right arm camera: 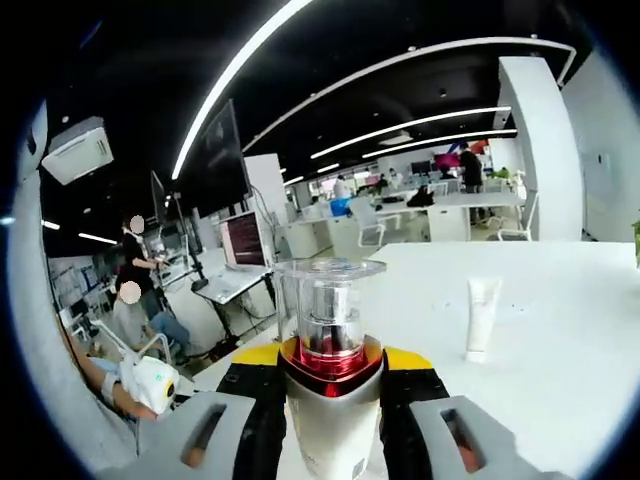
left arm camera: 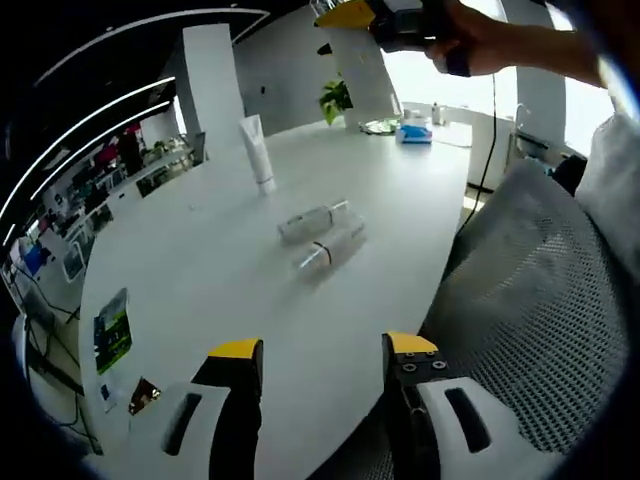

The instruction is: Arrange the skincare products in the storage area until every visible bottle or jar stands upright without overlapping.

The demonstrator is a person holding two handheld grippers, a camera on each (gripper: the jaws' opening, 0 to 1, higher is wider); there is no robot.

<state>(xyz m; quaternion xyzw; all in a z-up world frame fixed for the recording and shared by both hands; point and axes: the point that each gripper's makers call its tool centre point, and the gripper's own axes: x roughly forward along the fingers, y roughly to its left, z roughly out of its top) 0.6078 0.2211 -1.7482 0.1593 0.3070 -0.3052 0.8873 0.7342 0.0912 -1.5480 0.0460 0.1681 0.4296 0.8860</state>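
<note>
My right gripper [right arm camera: 332, 362] is shut on a pump bottle [right arm camera: 330, 300] with a clear cap, a red collar and a white body, held upright above the white table [right arm camera: 570, 340]. A white tube [right arm camera: 482, 316] stands on its cap further out. In the left gripper view the same tube [left arm camera: 258, 150] stands upright, and two clear-capped bottles [left arm camera: 312, 220] [left arm camera: 333, 246] lie on their sides side by side mid-table. My left gripper [left arm camera: 325, 352] hovers open over the near table edge, well short of them. The right gripper [left arm camera: 372, 16] shows high up, held by a hand.
A grey mesh chair [left arm camera: 540, 270] stands against the table's right edge. A green card [left arm camera: 112, 330] and a small packet [left arm camera: 143, 396] lie near the left edge. A plant [left arm camera: 337, 97] and blue items [left arm camera: 413, 133] sit at the far end. People sit at desks [right arm camera: 135, 320].
</note>
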